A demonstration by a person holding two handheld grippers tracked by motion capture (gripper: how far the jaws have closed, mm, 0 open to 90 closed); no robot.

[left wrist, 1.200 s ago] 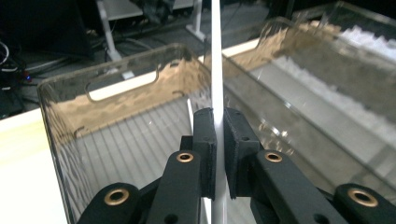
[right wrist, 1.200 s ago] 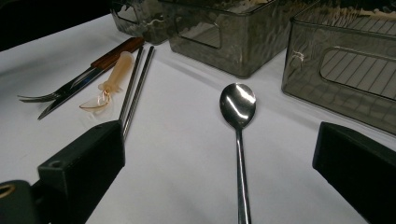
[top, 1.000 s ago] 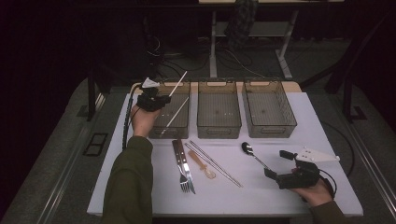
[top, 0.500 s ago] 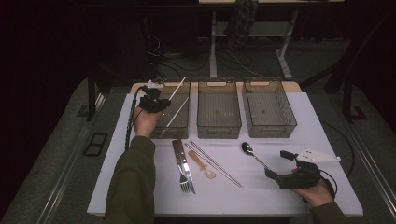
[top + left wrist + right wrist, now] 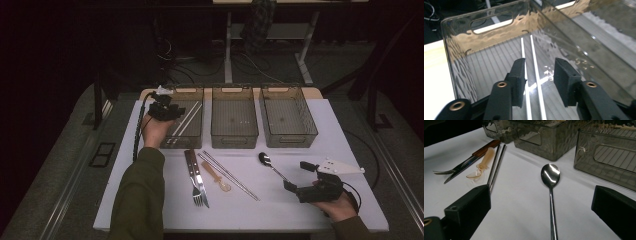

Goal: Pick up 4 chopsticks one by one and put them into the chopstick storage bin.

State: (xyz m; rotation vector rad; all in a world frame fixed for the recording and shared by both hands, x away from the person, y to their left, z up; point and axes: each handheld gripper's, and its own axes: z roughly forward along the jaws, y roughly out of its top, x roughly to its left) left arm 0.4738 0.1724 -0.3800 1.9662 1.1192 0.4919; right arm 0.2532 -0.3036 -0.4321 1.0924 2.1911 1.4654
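Two chopsticks (image 5: 534,75) now lie flat on the floor of the left bin (image 5: 192,90) — a second ago they stuck up out of it, held. Left gripper (image 5: 539,72) released, jaws apart above them. Drop done. Right gripper (image 5: 541,220) wide open, straddling the spoon (image 5: 551,185) on the desk (image 5: 300,210) — likely next.

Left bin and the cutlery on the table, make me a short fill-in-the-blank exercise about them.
1. The chopsticks lie inside the ____ bin.
2. The left tongs above them stand ____.
3. Between the open right tongs lies a metal ____.
4. The fork lies beside a ____ with a wooden handle.

Missing words: left; open; spoon; knife
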